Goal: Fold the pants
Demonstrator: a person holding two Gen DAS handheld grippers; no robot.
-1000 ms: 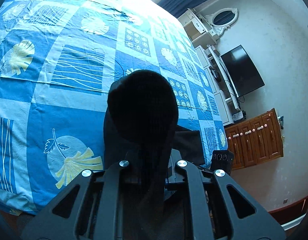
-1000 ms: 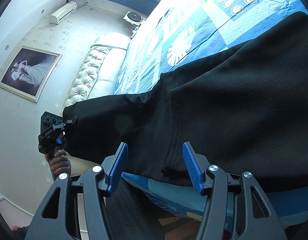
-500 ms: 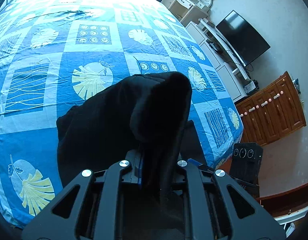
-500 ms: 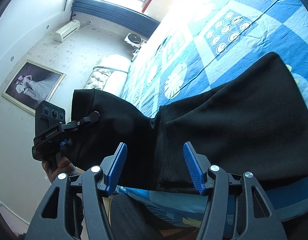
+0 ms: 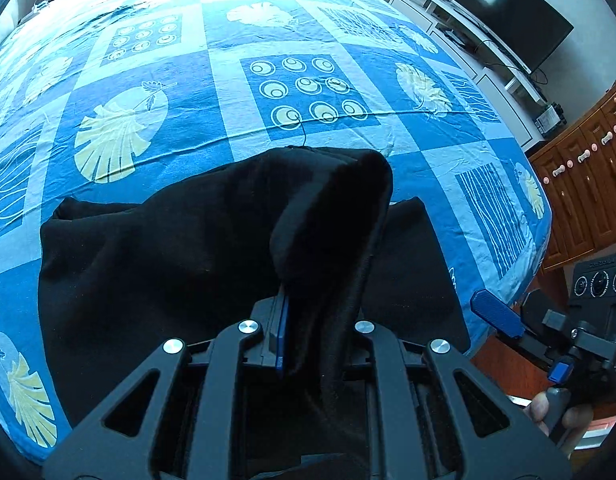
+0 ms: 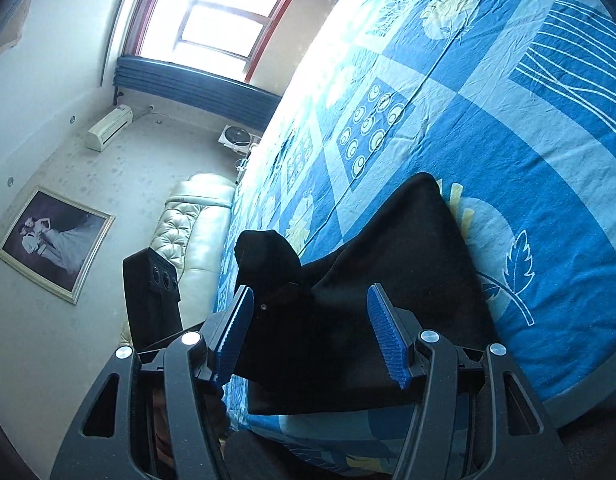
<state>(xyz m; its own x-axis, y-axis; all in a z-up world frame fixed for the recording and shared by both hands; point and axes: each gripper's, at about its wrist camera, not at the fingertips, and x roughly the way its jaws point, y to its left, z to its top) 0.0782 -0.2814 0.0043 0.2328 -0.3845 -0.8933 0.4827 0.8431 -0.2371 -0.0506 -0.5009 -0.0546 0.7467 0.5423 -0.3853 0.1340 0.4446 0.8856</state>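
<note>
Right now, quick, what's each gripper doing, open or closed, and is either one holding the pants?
Left gripper: shut on a fold of the black pants.
Right gripper: open, holding nothing; the pants lie beyond its blue pads.

Bed (image 5: 268, 92) beyond black pants (image 5: 156, 248) flat and open. Wooden cabinet (image 5: 584, 184) close off bed corner; padded headboard (image 6: 196, 240) bounds far side.

The left gripper (image 5: 304, 344) points steeply down, its jaws clamped tight on a fold of the black pants (image 5: 168, 248). The right gripper (image 6: 312, 336) tilts slightly down, jaws standing apart, gripping nothing. At four o'clock in the left view, a hand (image 5: 556, 412) holds its handle.
</note>
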